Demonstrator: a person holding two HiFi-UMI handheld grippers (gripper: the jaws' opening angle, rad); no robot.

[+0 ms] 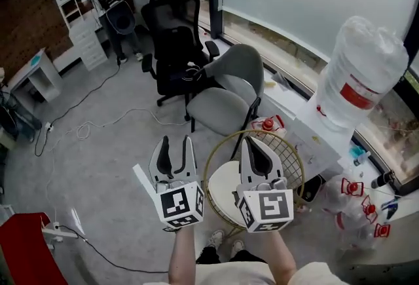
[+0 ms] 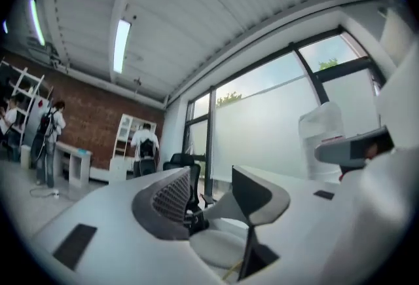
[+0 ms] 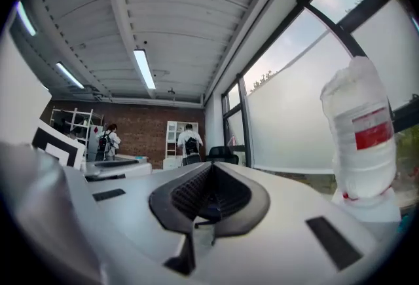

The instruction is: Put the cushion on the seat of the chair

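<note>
Cream round cushion [image 1: 222, 189] lies on wire chair [image 1: 290, 148]; left tongs [image 1: 177, 141] parted, right tongs [image 1: 253, 142] closed empty.

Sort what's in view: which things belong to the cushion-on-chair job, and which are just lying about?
Job: cushion; wire chair under it; left gripper; right gripper.

Lying about: grey chair; black office chairs; water jug; floor cables.

The left gripper [image 1: 176, 143], jaws apart, and the right gripper [image 1: 253, 143], jaws together, are held over a gold wire chair [image 1: 289, 152] seated with a cream cushion [image 1: 221, 189].
</note>
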